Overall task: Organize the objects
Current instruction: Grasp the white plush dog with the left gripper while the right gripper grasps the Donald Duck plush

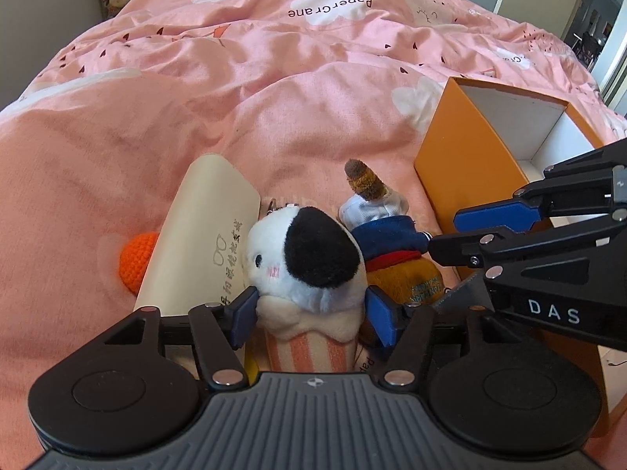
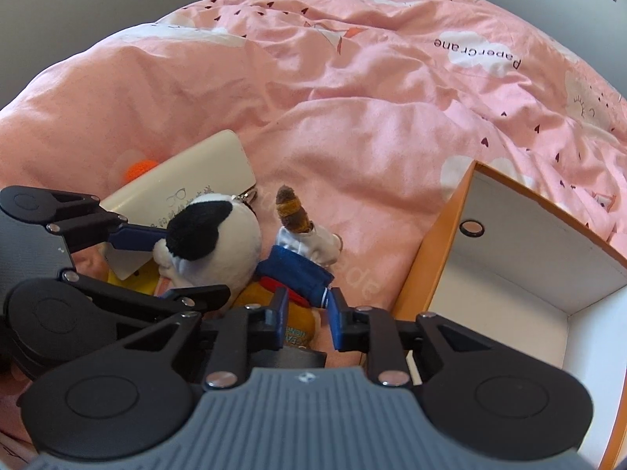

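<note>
Right wrist alone shows a ring point(image 2: 472, 228) (box point(image 2: 439, 250) floor).

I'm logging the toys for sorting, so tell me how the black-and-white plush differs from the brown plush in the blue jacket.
The black-and-white plush is white with a black patch; the brown plush is orange-brown and wears a blue jacket with a red collar. The black-and-white plush sits between the left gripper fingers; the brown plush lies at the right gripper. Both are soft toys on the pink duvet.
</note>
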`<action>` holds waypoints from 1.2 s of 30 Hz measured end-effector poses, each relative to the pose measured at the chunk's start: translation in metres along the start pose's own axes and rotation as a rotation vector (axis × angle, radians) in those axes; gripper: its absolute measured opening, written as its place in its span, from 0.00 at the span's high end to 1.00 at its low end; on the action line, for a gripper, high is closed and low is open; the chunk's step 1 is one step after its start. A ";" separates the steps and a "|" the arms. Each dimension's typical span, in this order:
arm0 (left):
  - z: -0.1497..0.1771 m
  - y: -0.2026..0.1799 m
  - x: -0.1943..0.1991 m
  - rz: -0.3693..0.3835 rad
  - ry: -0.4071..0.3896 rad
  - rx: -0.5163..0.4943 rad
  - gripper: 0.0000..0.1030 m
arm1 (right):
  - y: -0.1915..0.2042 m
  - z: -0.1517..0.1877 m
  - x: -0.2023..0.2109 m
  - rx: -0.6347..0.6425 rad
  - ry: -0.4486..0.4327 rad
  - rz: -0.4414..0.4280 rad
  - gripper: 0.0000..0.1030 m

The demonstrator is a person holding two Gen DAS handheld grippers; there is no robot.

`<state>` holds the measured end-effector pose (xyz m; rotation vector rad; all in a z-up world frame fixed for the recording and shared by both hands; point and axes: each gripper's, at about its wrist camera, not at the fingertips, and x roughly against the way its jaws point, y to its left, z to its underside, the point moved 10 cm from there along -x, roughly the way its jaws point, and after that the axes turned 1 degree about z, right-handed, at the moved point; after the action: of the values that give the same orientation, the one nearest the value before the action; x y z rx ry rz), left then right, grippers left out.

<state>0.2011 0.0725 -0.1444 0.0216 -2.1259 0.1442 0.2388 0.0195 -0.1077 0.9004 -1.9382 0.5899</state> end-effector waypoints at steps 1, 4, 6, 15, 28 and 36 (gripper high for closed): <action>-0.001 0.000 -0.002 -0.005 -0.003 -0.005 0.31 | -0.001 0.000 -0.002 -0.009 0.007 -0.007 0.77; -0.003 0.000 -0.007 -0.026 -0.016 -0.032 0.30 | -0.002 -0.001 -0.005 -0.036 0.021 -0.042 0.77; -0.005 -0.001 -0.010 -0.026 -0.023 -0.054 0.28 | 0.000 -0.002 -0.006 -0.037 0.024 -0.055 0.74; -0.008 0.013 -0.005 0.038 -0.006 -0.026 0.35 | 0.012 -0.019 -0.019 0.007 0.076 -0.079 0.72; -0.006 0.029 0.006 0.140 -0.030 0.054 0.36 | 0.009 -0.015 -0.051 0.134 0.277 -0.047 0.56; -0.005 0.030 0.007 0.159 -0.042 0.060 0.36 | 0.001 -0.013 -0.074 -0.013 0.337 -0.137 0.46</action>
<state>0.1998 0.1035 -0.1384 -0.1104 -2.1635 0.3042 0.2692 0.0553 -0.1658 0.8573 -1.5648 0.6051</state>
